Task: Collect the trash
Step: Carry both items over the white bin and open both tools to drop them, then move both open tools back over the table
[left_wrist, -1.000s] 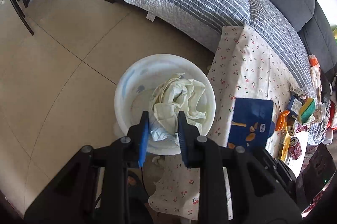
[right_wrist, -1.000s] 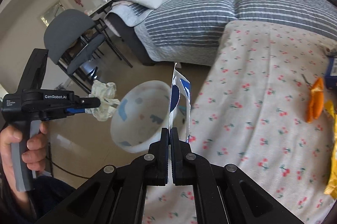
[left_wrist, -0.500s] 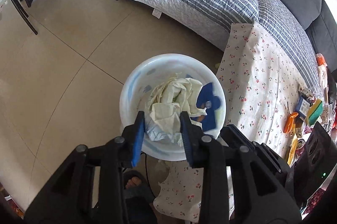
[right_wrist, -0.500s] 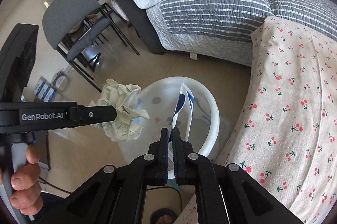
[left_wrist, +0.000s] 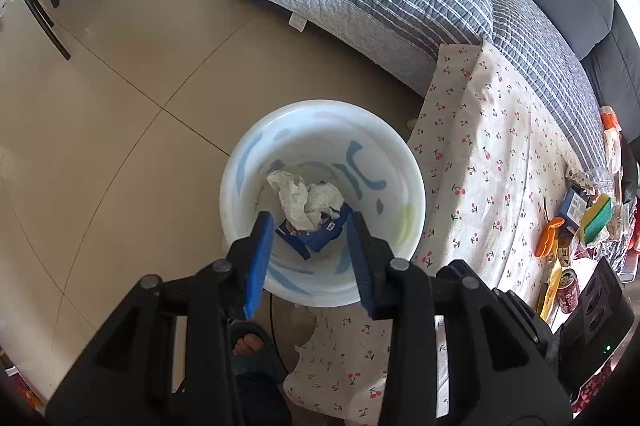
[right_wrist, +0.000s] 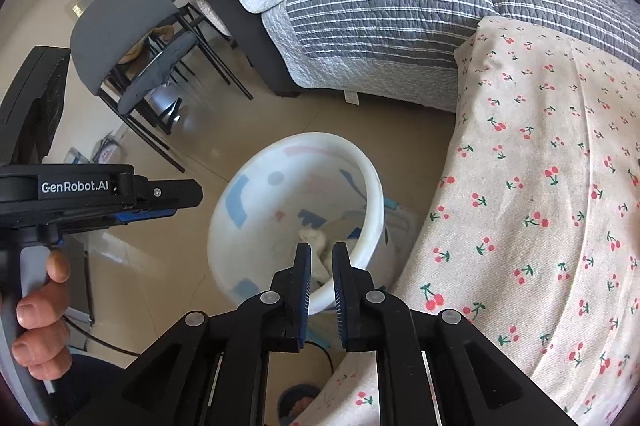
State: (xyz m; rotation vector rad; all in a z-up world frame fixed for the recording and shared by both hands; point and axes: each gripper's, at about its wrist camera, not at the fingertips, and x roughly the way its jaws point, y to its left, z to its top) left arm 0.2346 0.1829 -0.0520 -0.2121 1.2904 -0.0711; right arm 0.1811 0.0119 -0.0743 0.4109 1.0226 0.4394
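A white bin (left_wrist: pixel 240 161) with blue marks stands on the floor beside the table; it also shows in the right wrist view (right_wrist: pixel 374 193). Crumpled white paper (left_wrist: pixel 306 199) and a blue wrapper (left_wrist: pixel 316 236) lie at its bottom. My left gripper (left_wrist: pixel 308 226) is open and empty above the bin; from the right wrist view it (right_wrist: pixel 176 203) hangs left of the bin. My right gripper (right_wrist: pixel 321 254) is open and empty over the bin's near rim, with white paper (right_wrist: pixel 316 240) visible below it.
A table under a cherry-print cloth (left_wrist: pixel 492 161) is right of the bin, with an orange peel (left_wrist: pixel 548 236), a sponge (left_wrist: pixel 598 211), a red can (left_wrist: pixel 568 296) and other items at its far end. A grey striped sofa (right_wrist: pixel 392 9) and dark chairs (right_wrist: pixel 132 65) stand behind.
My left gripper opened and the crumpled paper fell into the bin. My right gripper opened and the blue wrapper dropped in too. Both grippers are now empty.
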